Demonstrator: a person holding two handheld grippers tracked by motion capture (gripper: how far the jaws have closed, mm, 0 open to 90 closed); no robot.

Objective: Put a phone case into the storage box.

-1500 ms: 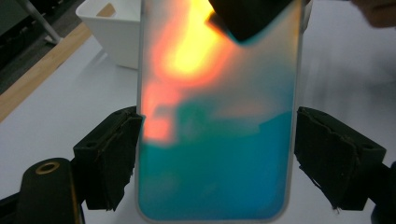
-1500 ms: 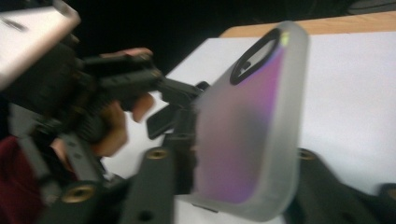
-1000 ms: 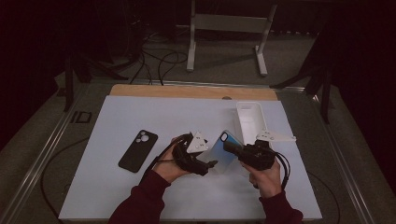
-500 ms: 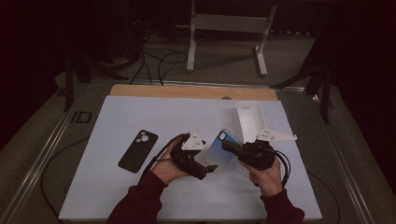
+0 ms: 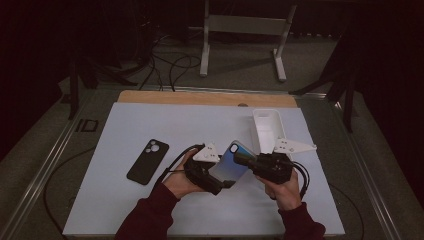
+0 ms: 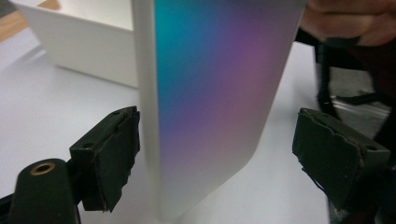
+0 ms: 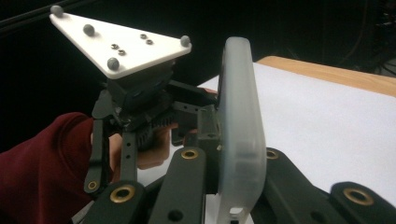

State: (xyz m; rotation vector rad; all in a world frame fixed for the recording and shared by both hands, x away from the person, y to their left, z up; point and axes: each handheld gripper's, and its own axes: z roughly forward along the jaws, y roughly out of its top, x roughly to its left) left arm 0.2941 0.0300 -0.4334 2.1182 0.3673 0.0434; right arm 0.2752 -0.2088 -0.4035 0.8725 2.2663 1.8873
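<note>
The right gripper (image 5: 245,161) is clamped on the phone case (image 5: 231,164), its jaws closed on one end of it; in the right gripper view we see the case (image 7: 239,126) edge-on, rising upright from between them. The left gripper (image 5: 216,181) stands wide apart around the opposite end of the case. Its jaws have just been opening and then eased in slightly. In the left gripper view we note the case (image 6: 219,84) between the two pads (image 6: 112,149), the left pad close against its white edge and the right pad well clear of it; we cannot confirm contact on the left.

The case is a thin, round-cornered slab with a smooth face graded from teal through blue to purple and a frosted, translucent rim. The pads are black and rough, with torn edges. Beyond the right gripper lies a white rectangular tray (image 5: 267,127) with upright walls. To the far side of the left gripper, well apart, a black phone case (image 5: 148,161) lies flat on the pale table (image 5: 125,210).

The upper end of the case is cut off in the left gripper view, and its lower end is hidden among the jaws in the right gripper view.
</note>
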